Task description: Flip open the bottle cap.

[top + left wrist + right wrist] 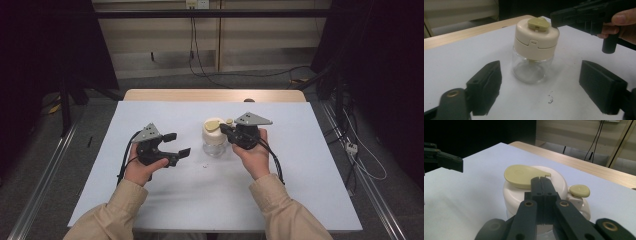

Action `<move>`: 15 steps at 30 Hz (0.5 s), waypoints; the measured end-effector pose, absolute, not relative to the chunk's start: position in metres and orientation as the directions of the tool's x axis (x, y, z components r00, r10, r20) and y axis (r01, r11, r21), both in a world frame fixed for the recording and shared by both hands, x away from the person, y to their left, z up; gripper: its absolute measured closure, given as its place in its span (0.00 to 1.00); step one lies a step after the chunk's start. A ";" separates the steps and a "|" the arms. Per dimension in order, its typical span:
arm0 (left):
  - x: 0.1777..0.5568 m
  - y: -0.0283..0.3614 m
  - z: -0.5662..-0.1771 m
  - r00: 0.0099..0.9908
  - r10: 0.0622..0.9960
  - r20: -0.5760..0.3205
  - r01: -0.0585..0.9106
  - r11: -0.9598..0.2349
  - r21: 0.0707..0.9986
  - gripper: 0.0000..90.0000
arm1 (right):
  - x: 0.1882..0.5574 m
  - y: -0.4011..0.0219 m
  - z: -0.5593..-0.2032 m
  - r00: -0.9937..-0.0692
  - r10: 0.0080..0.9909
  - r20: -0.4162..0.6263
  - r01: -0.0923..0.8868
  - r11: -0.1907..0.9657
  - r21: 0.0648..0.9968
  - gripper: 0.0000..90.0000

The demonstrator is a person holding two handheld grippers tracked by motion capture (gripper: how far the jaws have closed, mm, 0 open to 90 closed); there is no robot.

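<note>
Nearest the high camera: two beige sleeves rising from the near edge of the white tabletop (165, 200), each hand holding a black two-jaw gripper. Left gripper (176, 145), toward the left of the tabletop's middle, jaws spread wide and holding nothing, aimed at the jar but apart from it. At the middle of the tabletop, upright: a small clear glass jar with a cream plastic lid (534, 50), topped by a flat olive-tan teardrop-shaped tab (522, 175), with a smaller olive button (579, 190) on the hinge side. Right gripper (541, 182), jaws pressed fully together with nothing between them, tips resting on the lid top against the narrow end of the tab. Judged from this: work barely begun. Lid seated and latch at the front closed, tab lying flat, jar empty as far as the glass shows, not yet braced by the left gripper. Left to do, probably: steadying the jar, then lifting or turning the tab. A few dark specks (550, 98) on the tabletop near the jar's base.
</note>
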State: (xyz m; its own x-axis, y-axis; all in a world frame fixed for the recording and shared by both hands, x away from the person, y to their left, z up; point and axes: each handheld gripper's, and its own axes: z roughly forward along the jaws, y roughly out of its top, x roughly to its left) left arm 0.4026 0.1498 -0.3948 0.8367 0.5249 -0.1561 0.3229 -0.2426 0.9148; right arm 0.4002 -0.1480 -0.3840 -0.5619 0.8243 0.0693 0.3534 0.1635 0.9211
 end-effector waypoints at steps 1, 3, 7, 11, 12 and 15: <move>0.404 0.149 -0.394 0.836 0.527 -0.155 0.325 -0.247 0.913 0.24 | 0.400 -0.148 -0.384 -0.562 0.824 0.069 0.353 0.164 0.921 1.00; 0.407 0.148 -0.394 0.831 0.528 -0.173 0.341 -0.238 0.910 0.28 | 0.400 -0.148 -0.384 -0.565 0.823 0.064 0.350 0.169 0.921 1.00; 0.412 0.145 -0.390 0.832 0.526 -0.176 0.343 -0.239 0.909 0.37 | 0.400 -0.148 -0.384 -0.565 0.822 0.070 0.354 0.165 0.921 1.00; 0.414 0.139 -0.388 0.833 0.535 -0.142 0.325 -0.265 0.908 0.38 | 0.399 -0.148 -0.384 -0.564 0.824 0.060 0.348 0.171 0.922 1.00; 0.415 0.138 -0.387 0.835 0.533 -0.133 0.317 -0.271 0.909 0.39 | 0.399 -0.147 -0.384 -0.563 0.824 0.058 0.347 0.173 0.922 1.00; 0.416 0.135 -0.386 0.837 0.537 -0.108 0.304 -0.290 0.907 0.49 | 0.399 -0.148 -0.384 -0.561 0.825 0.071 0.353 0.160 0.922 1.00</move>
State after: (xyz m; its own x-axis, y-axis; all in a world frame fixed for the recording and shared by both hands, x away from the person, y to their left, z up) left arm 0.4165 0.1351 -0.3865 0.8367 0.5369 -0.1085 0.3039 -0.2904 0.9074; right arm 0.3992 -0.1477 -0.3843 -0.5613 0.8245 0.0713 0.3528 0.1604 0.9219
